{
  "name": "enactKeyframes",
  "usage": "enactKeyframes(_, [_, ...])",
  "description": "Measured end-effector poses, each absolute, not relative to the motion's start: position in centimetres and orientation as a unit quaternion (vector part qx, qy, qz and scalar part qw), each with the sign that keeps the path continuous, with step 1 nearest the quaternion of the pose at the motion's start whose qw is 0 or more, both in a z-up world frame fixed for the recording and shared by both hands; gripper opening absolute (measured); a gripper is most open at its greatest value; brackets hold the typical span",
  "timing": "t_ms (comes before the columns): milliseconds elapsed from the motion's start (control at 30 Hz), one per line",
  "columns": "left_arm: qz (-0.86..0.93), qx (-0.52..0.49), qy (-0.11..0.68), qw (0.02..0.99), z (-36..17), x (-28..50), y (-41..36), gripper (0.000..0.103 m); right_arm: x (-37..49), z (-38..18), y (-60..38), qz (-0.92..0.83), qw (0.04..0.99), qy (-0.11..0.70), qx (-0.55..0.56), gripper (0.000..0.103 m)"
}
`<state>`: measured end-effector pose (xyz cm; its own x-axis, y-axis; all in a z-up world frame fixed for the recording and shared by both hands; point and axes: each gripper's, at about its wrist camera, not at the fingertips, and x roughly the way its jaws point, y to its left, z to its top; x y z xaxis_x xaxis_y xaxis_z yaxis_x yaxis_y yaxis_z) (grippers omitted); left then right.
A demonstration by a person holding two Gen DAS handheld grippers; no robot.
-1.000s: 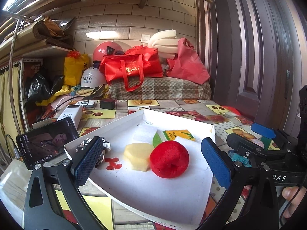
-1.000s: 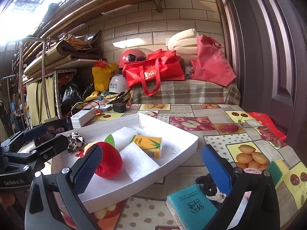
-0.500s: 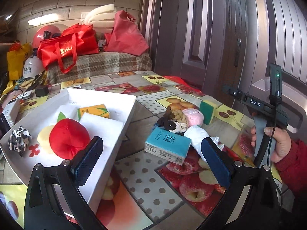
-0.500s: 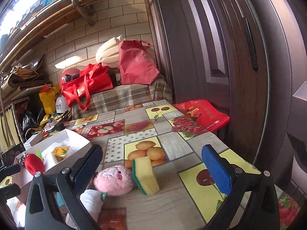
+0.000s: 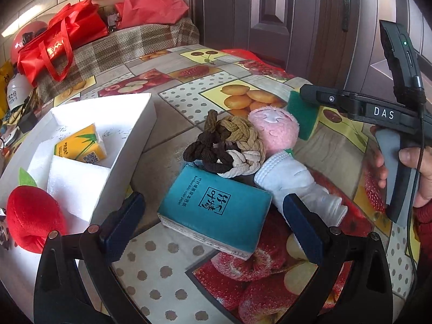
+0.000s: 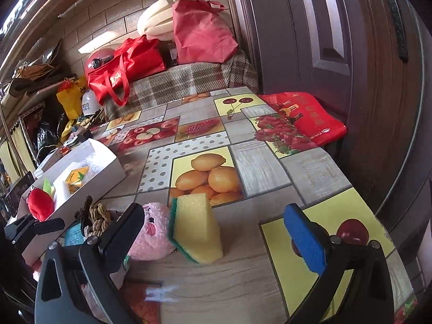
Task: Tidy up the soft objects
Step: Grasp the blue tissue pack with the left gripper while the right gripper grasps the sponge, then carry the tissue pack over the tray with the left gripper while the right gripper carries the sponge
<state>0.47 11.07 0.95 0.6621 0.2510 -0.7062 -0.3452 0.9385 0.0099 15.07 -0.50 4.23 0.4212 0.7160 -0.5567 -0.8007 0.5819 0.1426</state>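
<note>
My left gripper (image 5: 213, 224) is open, its jaws on either side of a teal tissue pack (image 5: 216, 210) on the table. Behind it lie a braided rope knot (image 5: 229, 145), a pink plush (image 5: 274, 128) and a white sock (image 5: 299, 186). A white box (image 5: 127, 140) at left holds a red plush apple (image 5: 32, 218), a yellow carton (image 5: 81, 147) and white foam (image 5: 78, 186). My right gripper (image 6: 213, 232) is open just before a yellow-green sponge (image 6: 195, 226), with the pink plush (image 6: 151, 232) beside it.
The right gripper's body (image 5: 378, 113) and hand stand at the right of the left wrist view. A red bag (image 6: 299, 116) lies at the table's far right edge by a door. Red bags (image 6: 127, 64) and clutter sit behind the table.
The left gripper has moved closer and lower onto the teal tissue pack. The right gripper has moved in toward the sponge and pink plush. Both stay open.
</note>
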Motion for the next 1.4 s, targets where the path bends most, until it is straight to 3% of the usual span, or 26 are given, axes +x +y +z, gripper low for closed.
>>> enactKeyframes(33, [0.16,-0.059,0.389,0.905,0.6,0.9,11.0,0.103,15.2,4.0,0.0,0.452,0.836,0.3,-0.079,0.099])
enactKeyframes(100, [0.152,-0.048,0.407,0.899,0.1,1.5,10.6,0.101,15.5,3.4,1.0,0.456,0.824,0.322,-0.095,0.081])
enactKeyframes(167, [0.151,-0.038,0.414,0.897,-0.2,1.7,10.3,0.086,16.0,2.8,1.6,0.46,0.812,0.346,-0.102,0.039])
enactKeyframes(233, [0.144,-0.038,0.407,0.901,0.0,1.5,10.3,0.085,16.5,2.6,1.3,0.461,0.808,0.355,-0.091,0.028])
enactKeyframes(400, [0.147,-0.019,0.359,0.921,1.5,0.0,9.4,0.085,16.4,3.6,-0.8,0.461,0.825,0.325,-0.046,0.028])
enactKeyframes(800, [0.199,0.011,0.181,0.963,5.3,-6.1,8.0,0.085,10.0,6.6,-4.4,0.461,0.871,0.164,-0.033,0.028])
enactKeyframes(1400, [0.22,-0.005,0.147,0.964,5.5,-10.0,9.1,0.085,4.3,6.4,-2.2,0.51,0.846,0.146,-0.057,0.028])
